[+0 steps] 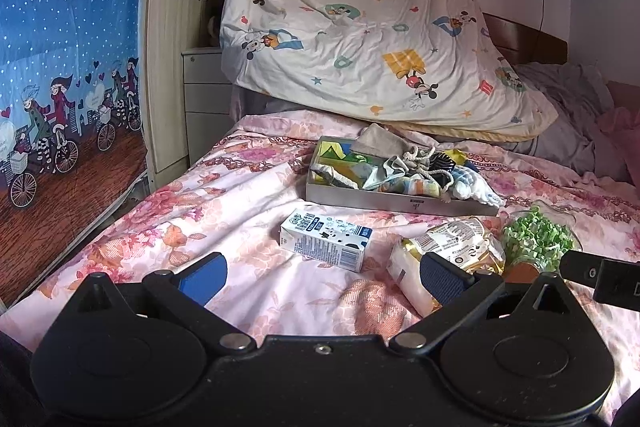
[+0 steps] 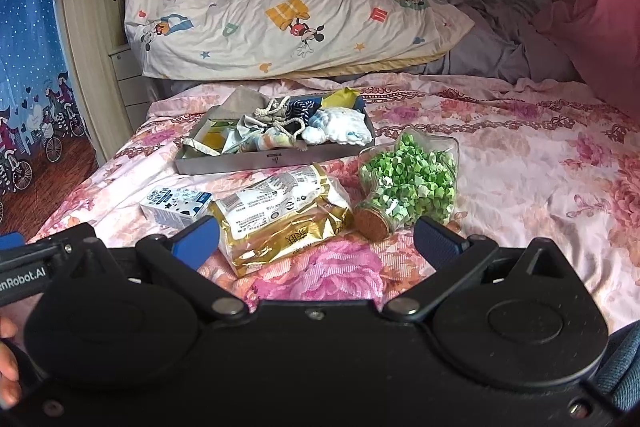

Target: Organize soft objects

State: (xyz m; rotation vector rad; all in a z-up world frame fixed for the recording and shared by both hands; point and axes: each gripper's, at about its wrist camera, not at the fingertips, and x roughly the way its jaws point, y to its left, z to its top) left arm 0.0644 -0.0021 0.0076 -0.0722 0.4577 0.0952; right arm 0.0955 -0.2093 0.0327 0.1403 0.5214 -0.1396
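A bed (image 2: pixel 520 163) with a wrinkled pink floral sheet fills the room's middle, and a cream cartoon-print quilt (image 1: pixel 360 27) hangs in soft folds across the upper centre of the left view. At upper left hangs a blue starry curtain (image 1: pixel 60 27) printed with cyclists; a pale drawer unit (image 1: pixel 204 95) stands beside it. The soft objects (image 2: pixel 288 127), a crumpled heap of socks, cloths and cord, lie in a shallow grey metal tray (image 2: pixel 256 161) at mid-frame on the sheet. In front of the tray sit a small boxy milk carton (image 1: pixel 326 239), a crinkly gold-and-white plastic packet (image 2: pixel 280 215) and, to the right, a clear glass jar (image 2: pixel 408 187) lying on its side, cork-stoppered and full of green paper stars. The left tongs (image 1: pixel 320 275) are spread wide over the carton, holding nothing. The right tongs (image 2: pixel 316 241) are likewise spread, empty, with packet and jar between them and the tray.
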